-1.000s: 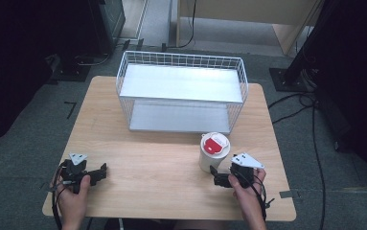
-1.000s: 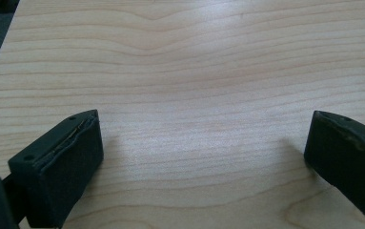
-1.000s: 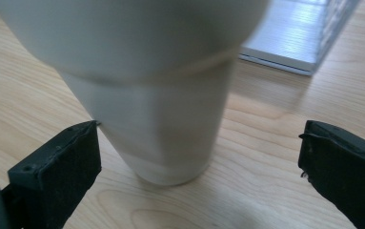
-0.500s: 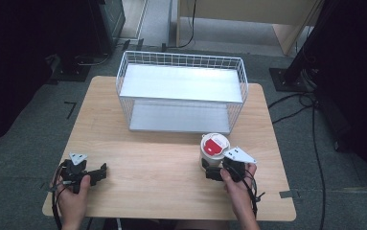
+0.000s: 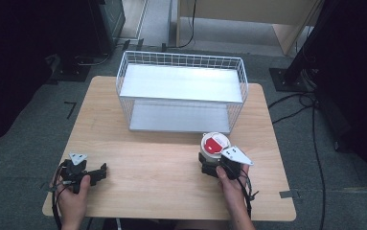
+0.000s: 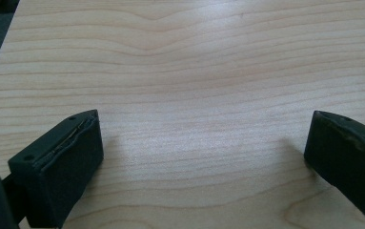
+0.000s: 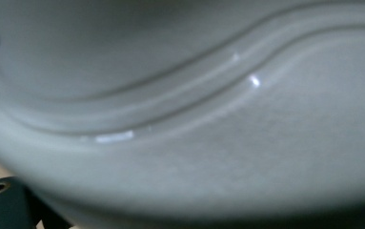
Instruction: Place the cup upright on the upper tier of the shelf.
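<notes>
A light wooden table [image 5: 162, 158] is carrying a white wire basket [image 5: 181, 91] with a shelf inside, sitting toward the 12 o'clock side of the tabletop.

A white container with a red-and-white lid [image 5: 214, 143] is standing upright on the table at about 4 o'clock from the table's centre, just in front of the basket's near right corner and apart from it.

The right gripper [image 5: 212, 163] is sitting at the 6 o'clock side of the container, held by the person's right hand [image 5: 231, 184], and is pressing close against its lower wall. In the right gripper view the container's ribbed white wall [image 7: 194, 119] is crowding the lens. Whether the jaws are clamping the container or merely standing around it cannot be told.

The left gripper [image 5: 97, 172] is resting at about 8 o'clock on the table, held by the left hand [image 5: 73, 196], well apart from the container. In the left gripper view its jaws are standing wide apart over bare wood [image 6: 194, 95], with nothing between them.
</notes>
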### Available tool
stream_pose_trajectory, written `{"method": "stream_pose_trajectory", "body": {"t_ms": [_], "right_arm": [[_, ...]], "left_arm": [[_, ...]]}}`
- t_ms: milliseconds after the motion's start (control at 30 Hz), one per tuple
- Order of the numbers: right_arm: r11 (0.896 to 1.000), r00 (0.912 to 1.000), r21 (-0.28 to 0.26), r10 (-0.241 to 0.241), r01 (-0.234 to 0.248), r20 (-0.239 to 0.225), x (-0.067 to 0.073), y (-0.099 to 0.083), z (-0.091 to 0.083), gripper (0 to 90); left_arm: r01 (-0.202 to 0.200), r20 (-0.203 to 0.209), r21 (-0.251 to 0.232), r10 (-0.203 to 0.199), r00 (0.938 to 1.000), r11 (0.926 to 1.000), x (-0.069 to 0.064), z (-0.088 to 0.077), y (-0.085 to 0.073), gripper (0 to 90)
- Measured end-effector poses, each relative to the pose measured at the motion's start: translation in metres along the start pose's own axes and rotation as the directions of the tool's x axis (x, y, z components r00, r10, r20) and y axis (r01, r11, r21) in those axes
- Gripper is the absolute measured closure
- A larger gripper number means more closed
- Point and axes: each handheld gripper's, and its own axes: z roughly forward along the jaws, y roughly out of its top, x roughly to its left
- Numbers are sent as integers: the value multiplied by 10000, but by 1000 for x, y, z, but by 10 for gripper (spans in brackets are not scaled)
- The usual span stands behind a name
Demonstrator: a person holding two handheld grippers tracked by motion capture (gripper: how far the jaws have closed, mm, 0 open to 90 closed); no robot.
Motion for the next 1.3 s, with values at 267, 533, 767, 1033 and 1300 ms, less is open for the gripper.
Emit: {"method": "stream_pose_trajectory", "body": {"t_ms": [267,533,767,1033,1300], "right_arm": [[9980,9997,-582,249,-245,62,-2,4,-7,75],[9928,9998,-1185,141,-156,-134,4,19,-15,75],[9881,9995,-1515,244,-271,-194,10,35,-19,75],[9819,9998,-1892,-124,93,-157,18,56,-22,75],[9682,9988,-2476,-417,345,-239,27,84,-25,75]], "left_arm": [[-1,3,7,1,10000,10000,0,0,0,0],[0,-1,2,0,10000,10000,0,0,0,0],[-1,-2,3,1,10000,10000,0,0,0,0],[30,3,-21,-30,10000,10000,0,0,0,0],[-10,-9,0,10,10000,10000,0,0,0,0]]}}
